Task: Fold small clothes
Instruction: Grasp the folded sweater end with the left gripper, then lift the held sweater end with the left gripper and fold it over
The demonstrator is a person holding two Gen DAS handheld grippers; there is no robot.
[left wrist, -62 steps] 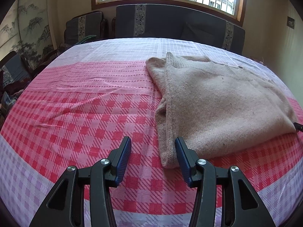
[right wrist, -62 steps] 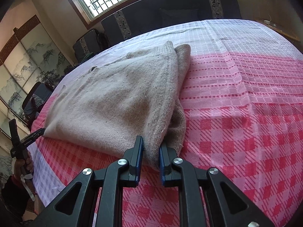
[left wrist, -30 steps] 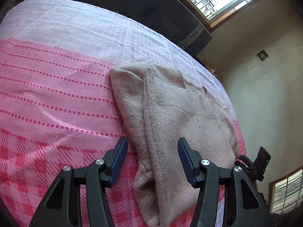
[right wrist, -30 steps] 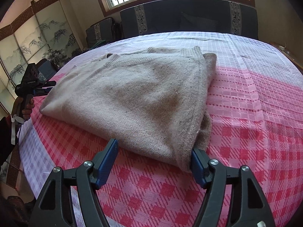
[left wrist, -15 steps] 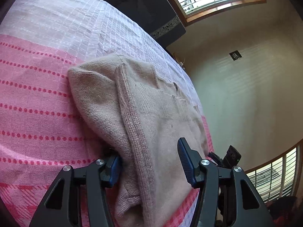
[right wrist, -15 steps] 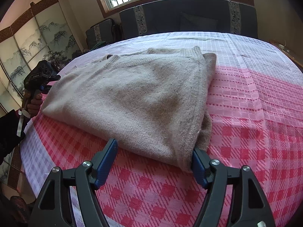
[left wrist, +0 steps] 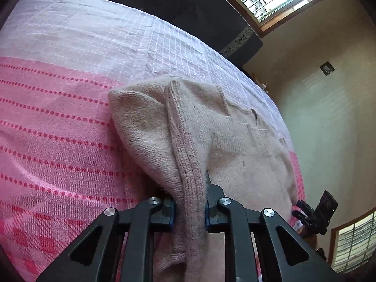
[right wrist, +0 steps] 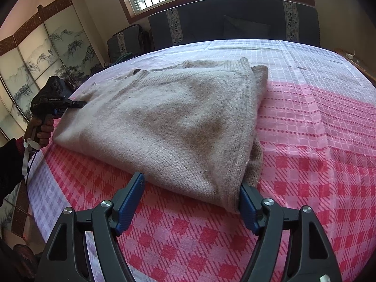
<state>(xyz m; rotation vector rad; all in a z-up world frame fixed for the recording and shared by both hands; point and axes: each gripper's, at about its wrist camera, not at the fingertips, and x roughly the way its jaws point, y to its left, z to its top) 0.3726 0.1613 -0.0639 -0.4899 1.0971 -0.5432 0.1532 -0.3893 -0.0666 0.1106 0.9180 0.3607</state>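
A folded beige knit sweater (right wrist: 178, 122) lies on a pink and red checked cloth (right wrist: 317, 141). In the left wrist view my left gripper (left wrist: 189, 209) is shut on the sweater's ribbed edge (left wrist: 188, 164) at its left side. In the right wrist view my right gripper (right wrist: 192, 199) is open wide, its blue pads at either side of the sweater's near corner, the right pad touching the fold. The left gripper also shows in the right wrist view (right wrist: 70, 104) at the sweater's far left edge.
The cloth covers a bed-like surface (left wrist: 58, 117) that drops off at the near left in the right wrist view. Dark cushioned seats (right wrist: 235, 25) and a window stand behind it. A painted folding screen (right wrist: 35, 65) stands at the left.
My left gripper has moved from the near corner to the sweater's left side and closed on its ribbed edge. My right gripper has let go of the sweater and opened wide.
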